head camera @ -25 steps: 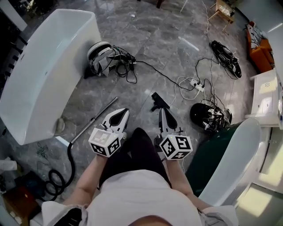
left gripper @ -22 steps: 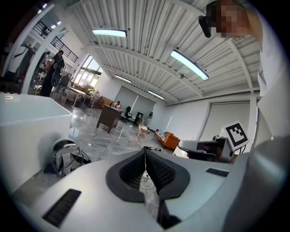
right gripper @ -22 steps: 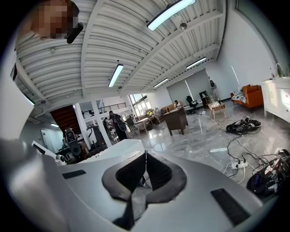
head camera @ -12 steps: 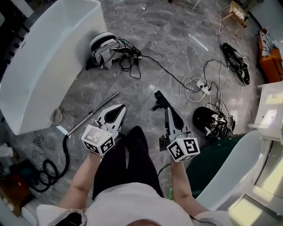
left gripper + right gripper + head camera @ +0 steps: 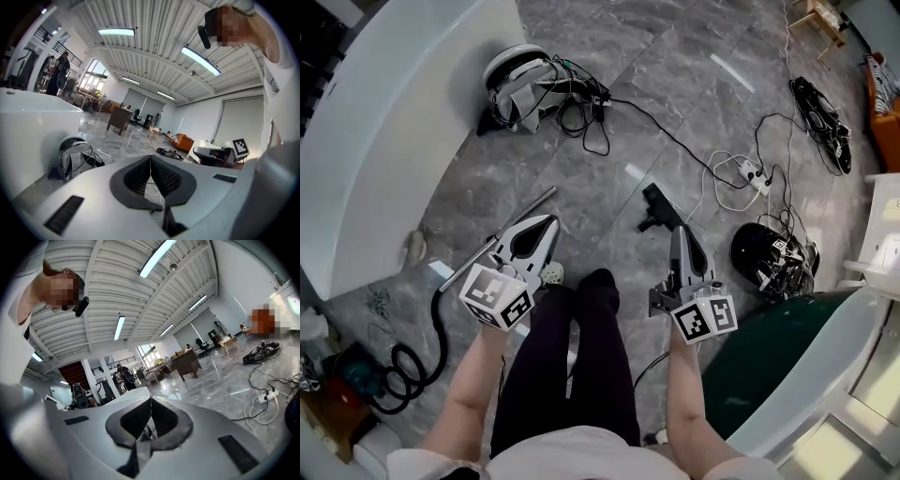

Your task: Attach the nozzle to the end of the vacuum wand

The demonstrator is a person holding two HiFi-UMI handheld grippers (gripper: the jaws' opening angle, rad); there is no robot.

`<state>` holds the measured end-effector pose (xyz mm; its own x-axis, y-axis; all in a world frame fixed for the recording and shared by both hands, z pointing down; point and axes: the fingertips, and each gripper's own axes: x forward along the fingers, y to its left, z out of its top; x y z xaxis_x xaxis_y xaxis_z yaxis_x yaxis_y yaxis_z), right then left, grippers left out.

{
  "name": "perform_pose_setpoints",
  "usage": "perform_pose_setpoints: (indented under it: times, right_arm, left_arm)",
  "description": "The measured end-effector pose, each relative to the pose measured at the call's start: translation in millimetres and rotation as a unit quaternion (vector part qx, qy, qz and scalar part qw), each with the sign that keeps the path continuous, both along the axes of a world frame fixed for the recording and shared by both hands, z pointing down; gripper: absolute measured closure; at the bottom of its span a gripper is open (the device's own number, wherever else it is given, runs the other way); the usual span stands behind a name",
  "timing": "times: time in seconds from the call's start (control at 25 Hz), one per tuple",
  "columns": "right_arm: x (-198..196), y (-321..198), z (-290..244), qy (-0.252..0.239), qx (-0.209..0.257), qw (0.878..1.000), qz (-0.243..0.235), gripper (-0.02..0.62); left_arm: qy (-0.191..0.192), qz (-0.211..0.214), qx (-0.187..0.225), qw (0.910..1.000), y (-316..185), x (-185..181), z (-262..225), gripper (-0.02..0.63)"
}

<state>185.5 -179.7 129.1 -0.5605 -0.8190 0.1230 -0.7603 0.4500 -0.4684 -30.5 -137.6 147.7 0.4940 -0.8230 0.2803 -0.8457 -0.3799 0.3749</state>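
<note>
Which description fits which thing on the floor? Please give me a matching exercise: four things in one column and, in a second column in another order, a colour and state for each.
Things
1. nozzle
2. wand
3. hose
4. power strip

Descriptions
A. white, with cables running to it
B. black, coiled
C. silver, straight
D. black, short, lying apart from the wand

Pairs: 1-D, 2-C, 3-B, 4-A

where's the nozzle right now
The nozzle lies on the floor in the head view, just ahead of the right gripper, with the vacuum wand off to its left.
</note>
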Motion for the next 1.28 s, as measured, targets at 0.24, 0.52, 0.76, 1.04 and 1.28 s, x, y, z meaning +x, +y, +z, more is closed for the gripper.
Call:
perform_pose_setpoints:
  times: [0.24, 0.52, 0.76, 1.04, 1.28]
  right_arm:
    - [-4.5, -12.4, 101.0, 0.045, -0.007, 0.999, -0.003, 0.58]
    - [1.6, -21.7, 209.9, 0.031, -0.019, 0.999, 0.005, 0.58]
    - [-8.2, -39.5, 314.9, 0.031, -0.01, 0.999, -0.003, 0.58]
    - [-31.8, -44.8, 427.5, 0.051, 0.008, 0.998, -0.036, 0.58]
    - [-48.6, -46.7, 508.0, 0.049, 0.002, 0.994, -0.095, 0.58]
  left_arm:
    - [-0.01, -0.01, -0.017, 0.9997, -11.9, -27.8, 101.3, 0.595]
    - [-0.021, -0.001, -0.023, 0.9995, -20.2, -36.9, 213.0, 0.595]
    - [-0.022, 0.007, -0.023, 0.9995, -33.9, -41.8, 324.3, 0.595]
    - [-0.01, 0.029, -0.007, 0.9995, -48.6, -22.6, 439.0, 0.595]
    - [-0.012, 0.045, 0.018, 0.9988, -58.8, -22.1, 508.6, 0.595]
